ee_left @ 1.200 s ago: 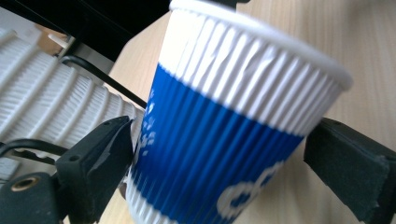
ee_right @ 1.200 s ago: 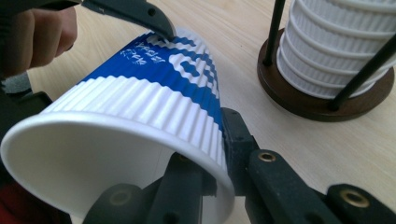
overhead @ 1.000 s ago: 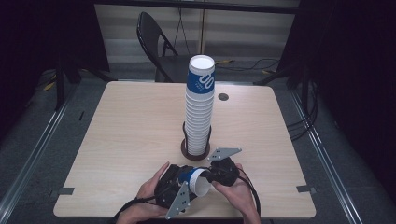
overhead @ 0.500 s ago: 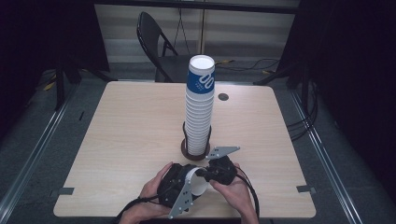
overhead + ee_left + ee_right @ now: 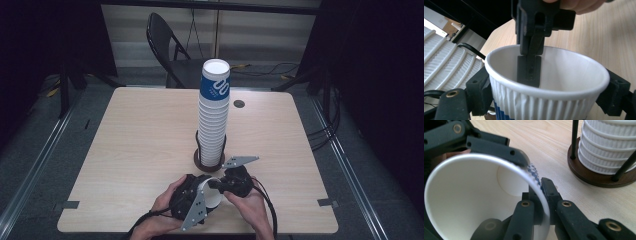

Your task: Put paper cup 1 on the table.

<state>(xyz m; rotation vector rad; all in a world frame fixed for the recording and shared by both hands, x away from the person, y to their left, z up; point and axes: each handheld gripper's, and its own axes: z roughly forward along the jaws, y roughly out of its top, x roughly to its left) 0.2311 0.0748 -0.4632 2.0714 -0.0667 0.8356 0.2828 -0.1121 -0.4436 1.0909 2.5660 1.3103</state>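
Note:
A white ribbed paper cup with blue print [image 5: 212, 199] lies on its side between my two grippers at the table's near edge. My left gripper [image 5: 546, 101] is shut on the cup [image 5: 564, 75], with one jaw on each side of its wall. My right gripper [image 5: 540, 195] is shut on the cup's rim [image 5: 474, 195], one finger inside and one outside. That right gripper [image 5: 530, 65] comes in from the top in the left gripper view. A tall stack of the same cups [image 5: 214, 117] stands in a dark round holder [image 5: 197, 159] just beyond the hands.
The holder's wooden base [image 5: 586, 172] and thin black posts [image 5: 574, 138] stand close to the right of the held cup. A black folding chair [image 5: 167, 47] is behind the table. The light wooden table [image 5: 135, 135] has a small round grommet [image 5: 239, 104] at the back.
Both hands stay in place near the front edge. The cup looks slightly turned between the two grippers, with less of its blue side showing.

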